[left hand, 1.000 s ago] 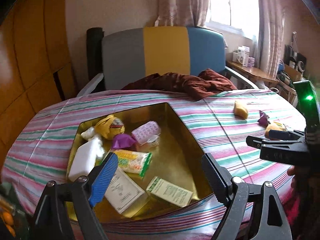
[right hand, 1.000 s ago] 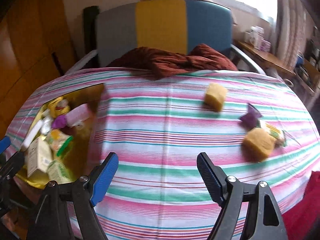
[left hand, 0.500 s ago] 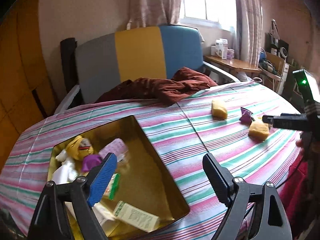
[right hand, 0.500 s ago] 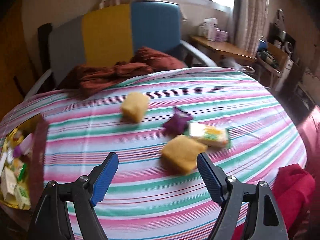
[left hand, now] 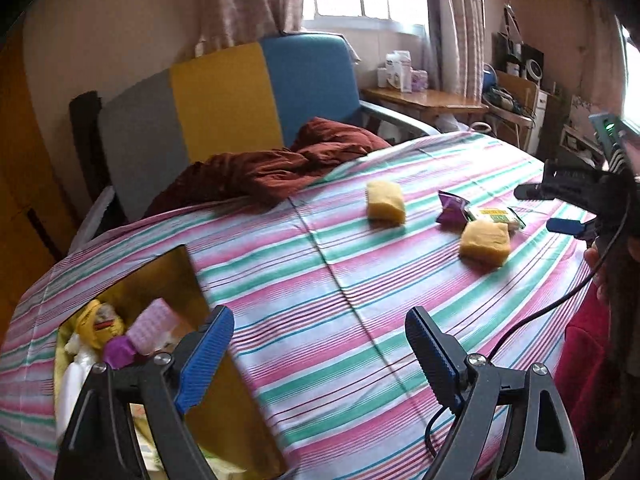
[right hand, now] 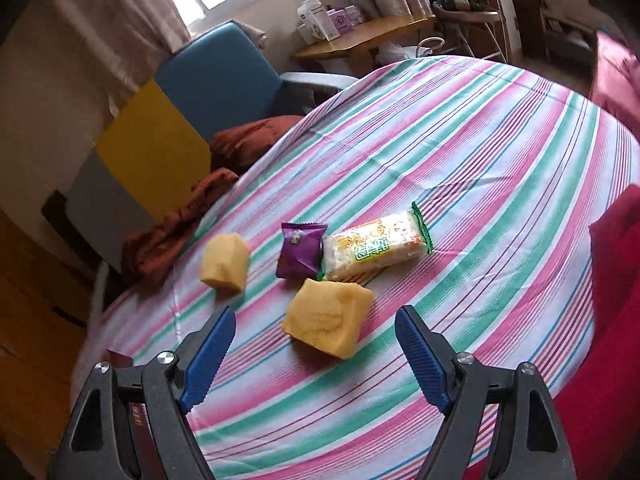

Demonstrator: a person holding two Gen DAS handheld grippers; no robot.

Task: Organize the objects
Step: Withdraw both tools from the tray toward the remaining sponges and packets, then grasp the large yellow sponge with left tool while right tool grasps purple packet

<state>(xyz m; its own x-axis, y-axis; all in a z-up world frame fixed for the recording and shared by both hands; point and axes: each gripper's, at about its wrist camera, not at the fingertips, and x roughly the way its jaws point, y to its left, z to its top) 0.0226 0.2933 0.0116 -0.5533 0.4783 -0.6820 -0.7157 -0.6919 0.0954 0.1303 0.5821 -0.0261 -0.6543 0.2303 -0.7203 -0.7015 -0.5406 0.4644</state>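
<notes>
Sponge | just ahead, between jaws | right gripper spread wide

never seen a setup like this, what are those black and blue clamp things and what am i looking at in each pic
Those clamps are two-finger grippers that a person holds, one in each hand, each with a fisheye camera looking along its fingers. The left gripper camera looks across a striped tablecloth with a gold box of small items at lower left. The right gripper camera looks down at what is left outside: two yellow sponges, one near and one farther, a purple packet and a rice cracker pack. Both grippers are open and hold nothing.
</notes>
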